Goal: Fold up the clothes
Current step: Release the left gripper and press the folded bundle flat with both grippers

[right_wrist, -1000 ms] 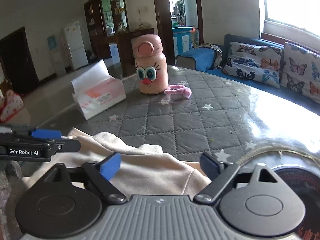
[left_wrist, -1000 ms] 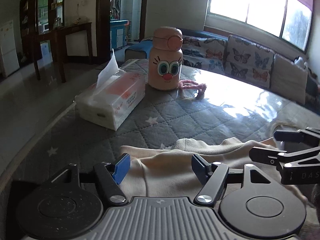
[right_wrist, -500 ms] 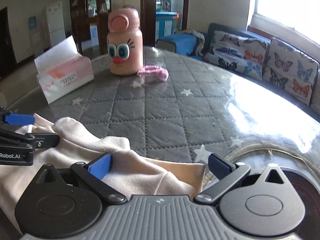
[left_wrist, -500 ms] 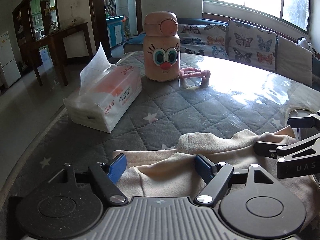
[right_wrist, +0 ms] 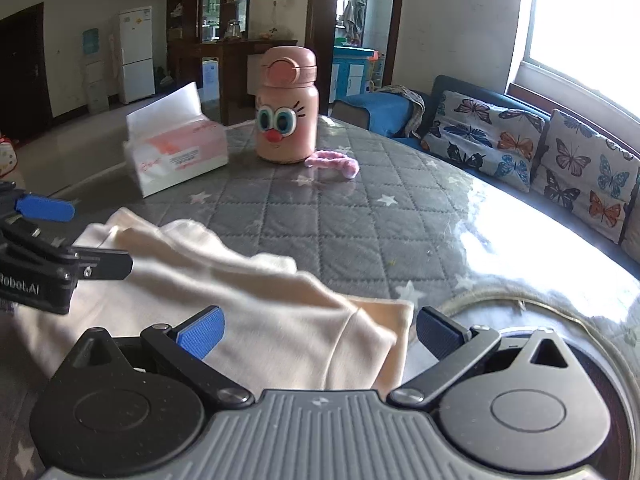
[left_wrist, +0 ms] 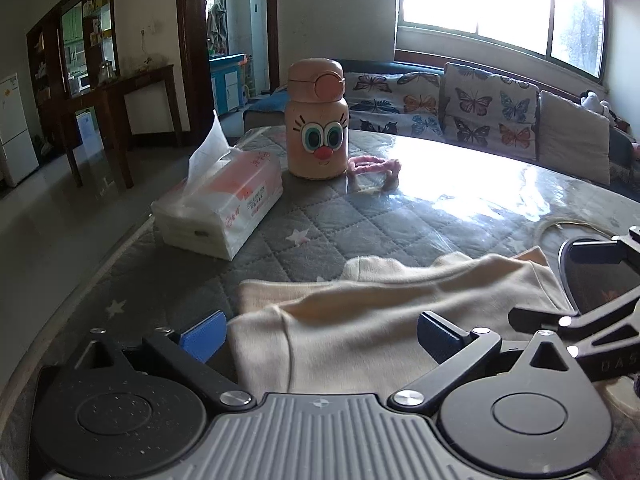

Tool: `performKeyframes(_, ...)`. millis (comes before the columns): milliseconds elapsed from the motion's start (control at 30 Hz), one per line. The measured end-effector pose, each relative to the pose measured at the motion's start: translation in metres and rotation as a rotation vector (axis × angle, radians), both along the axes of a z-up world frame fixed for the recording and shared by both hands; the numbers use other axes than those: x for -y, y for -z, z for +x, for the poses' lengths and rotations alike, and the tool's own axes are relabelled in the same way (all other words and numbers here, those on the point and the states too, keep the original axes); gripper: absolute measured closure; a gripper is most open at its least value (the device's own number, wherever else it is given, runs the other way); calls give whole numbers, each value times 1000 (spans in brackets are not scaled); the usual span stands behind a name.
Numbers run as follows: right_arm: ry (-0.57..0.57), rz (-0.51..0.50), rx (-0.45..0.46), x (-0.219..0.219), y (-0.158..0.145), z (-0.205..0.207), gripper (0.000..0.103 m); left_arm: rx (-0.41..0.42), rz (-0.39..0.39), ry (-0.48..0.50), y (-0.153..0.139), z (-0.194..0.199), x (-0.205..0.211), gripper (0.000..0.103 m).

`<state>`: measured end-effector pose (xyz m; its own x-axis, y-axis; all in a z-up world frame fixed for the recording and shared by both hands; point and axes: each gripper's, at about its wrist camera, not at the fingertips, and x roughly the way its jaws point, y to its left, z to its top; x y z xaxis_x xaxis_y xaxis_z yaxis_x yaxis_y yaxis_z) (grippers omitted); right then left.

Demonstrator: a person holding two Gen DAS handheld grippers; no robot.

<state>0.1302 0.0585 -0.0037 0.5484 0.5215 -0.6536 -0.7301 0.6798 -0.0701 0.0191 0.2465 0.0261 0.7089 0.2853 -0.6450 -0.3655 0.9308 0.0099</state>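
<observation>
A cream garment point(left_wrist: 360, 312) lies folded over on the grey quilted table cover point(left_wrist: 360, 224), near the front edge. My left gripper point(left_wrist: 320, 332) hovers over its left part, jaws opening wide; cloth lies between the blue pads point(left_wrist: 202, 336) but they do not press it. My right gripper point(right_wrist: 320, 330) stands open over the right end of the same garment point(right_wrist: 240, 292), its pads point(right_wrist: 200, 332) clear of the cloth. Each gripper's fingers show at the edge of the other's view.
A tissue pack point(left_wrist: 220, 208), a pink cartoon-face bottle point(left_wrist: 318, 120) and a pink fuzzy band point(left_wrist: 374, 166) sit at the far side. A dark round mat point(right_wrist: 560, 320) lies right of the garment. The table edge curves away on the left; a sofa point(right_wrist: 520, 132) stands behind.
Both grippers' jaws have spread wider and let go of the cloth. The garment now lies lower and flatter on the table. Both hands have shifted slightly.
</observation>
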Motion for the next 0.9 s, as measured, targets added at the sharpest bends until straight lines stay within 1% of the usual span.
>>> performKeyframes(233, -31, -22, 53, 6, 3, -35, 0, -8, 5, 3, 3, -25, 9, 0)
performKeyframes(400, -44, -26, 55, 13, 10, -53, 0, -22, 0, 7, 12, -35, 16, 0)
performKeyframes(533, -41, -25, 59, 19, 15, -60, 0, -35, 11, 3, 18, -37, 20, 0)
performKeyframes(733, -28, -37, 74, 35, 12, -68, 0, -39, -5, -7, 22, -45, 20, 0)
performKeyframes(800, -14, -58, 61, 41, 17, -67, 0, -43, -10, -10, 23, -47, 22, 0)
performKeyframes(900, -5, -40, 37, 48, 20, -66, 0, -40, -16, -12, 23, -52, 24, 0)
